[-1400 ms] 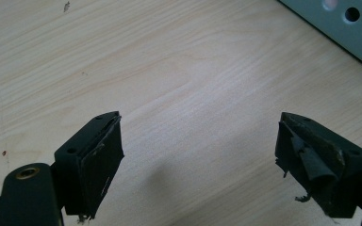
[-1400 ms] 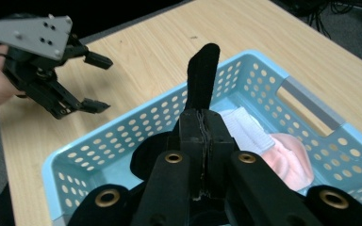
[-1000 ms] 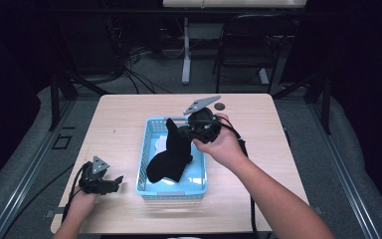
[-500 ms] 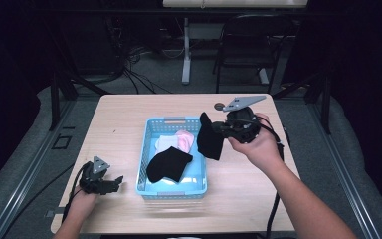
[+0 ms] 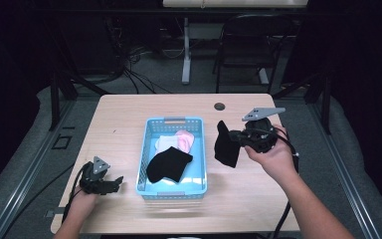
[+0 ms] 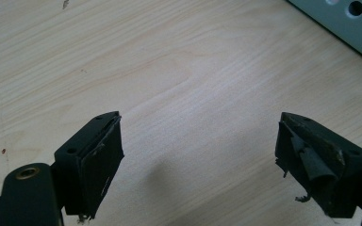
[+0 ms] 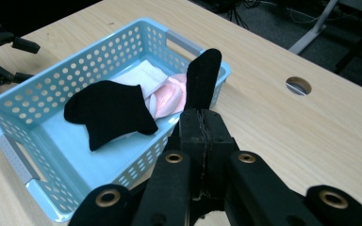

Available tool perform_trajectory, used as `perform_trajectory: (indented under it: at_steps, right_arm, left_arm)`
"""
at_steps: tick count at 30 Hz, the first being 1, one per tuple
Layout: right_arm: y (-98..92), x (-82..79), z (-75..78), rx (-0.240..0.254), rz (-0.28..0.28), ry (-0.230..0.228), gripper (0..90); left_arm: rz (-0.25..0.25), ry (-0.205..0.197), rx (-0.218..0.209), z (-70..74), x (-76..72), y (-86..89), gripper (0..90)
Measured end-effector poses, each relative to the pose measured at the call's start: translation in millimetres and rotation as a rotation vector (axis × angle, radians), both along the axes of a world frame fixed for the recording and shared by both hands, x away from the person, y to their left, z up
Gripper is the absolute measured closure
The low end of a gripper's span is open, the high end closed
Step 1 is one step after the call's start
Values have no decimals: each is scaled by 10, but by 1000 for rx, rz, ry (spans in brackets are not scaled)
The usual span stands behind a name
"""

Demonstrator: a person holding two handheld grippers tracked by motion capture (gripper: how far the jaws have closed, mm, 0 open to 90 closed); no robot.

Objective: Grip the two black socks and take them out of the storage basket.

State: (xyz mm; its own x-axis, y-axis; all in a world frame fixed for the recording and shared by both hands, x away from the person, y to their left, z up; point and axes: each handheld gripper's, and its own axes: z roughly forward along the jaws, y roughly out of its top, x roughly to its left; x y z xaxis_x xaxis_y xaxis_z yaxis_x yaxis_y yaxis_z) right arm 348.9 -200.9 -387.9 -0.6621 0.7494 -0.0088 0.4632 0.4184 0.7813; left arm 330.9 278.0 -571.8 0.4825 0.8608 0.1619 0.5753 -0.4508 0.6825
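The right gripper [image 5: 235, 139] is shut tight on a black sock [image 5: 225, 144]. Its two jaws press flat together on one end of the sock. In the high view the sock hangs down from the jaws, with its long side going up and down. It is up in the air, over the bare table [image 5: 258, 199], just to the right of the blue basket [image 5: 149, 149]. In the right gripper view the sock [image 7: 202, 80] sticks up past the jaws, and the basket [image 7: 9, 127] lies beyond it.

The sock is out of the basket now, so I think the next thing is to lay it down on the wood. The right hand is the one to do that, since it holds the sock. There is lots of open table below it and toward the person. The table's right edge is near, and a small round hole [image 5: 220, 106] sits farther back, so the sock should go down away from both.

In the basket lie another black sock [image 5: 169, 164], a white sock [image 5: 163, 143] and a pink sock [image 5: 185, 139].

The left gripper [image 5: 114, 182] rests far off at the table's left front corner. Its jaws stand wide and hold nothing, with plain wood between them [image 6: 198, 155]. The basket is just beside it.
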Motion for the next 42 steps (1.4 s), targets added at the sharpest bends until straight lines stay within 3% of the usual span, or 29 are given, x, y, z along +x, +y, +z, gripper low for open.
perform_trajectory:
  at_steps: [6, 11, 19, 22, 24, 33, 42]
  right_arm:
    - [-6, -16, -155, 1, 8, 36, 890]
    - [-54, 41, -390, -15, -15, 74, 890]
    - [-286, 230, -800, -76, -138, 114, 886]
    - [-405, 284, -891, -69, -182, 132, 878]
    - [-500, 328, -955, -77, -220, 147, 817]
    - [-641, 395, -1038, -84, -279, 158, 739]
    - [-546, 417, -1010, -85, -248, 165, 699]
  left_arm:
    - [0, 0, 1, -1, 0, -1, 155]
    - [-3, -1, 2, -1, -1, -1, 155]
    - [-1, 1, 2, -4, 0, -2, 156]
    - [-2, 0, 3, -5, 1, -3, 155]
    - [-2, 1, 3, -6, 1, -6, 155]
    - [-4, 2, 5, -7, 1, -7, 155]
    - [-5, 4, 5, -8, 2, -7, 155]
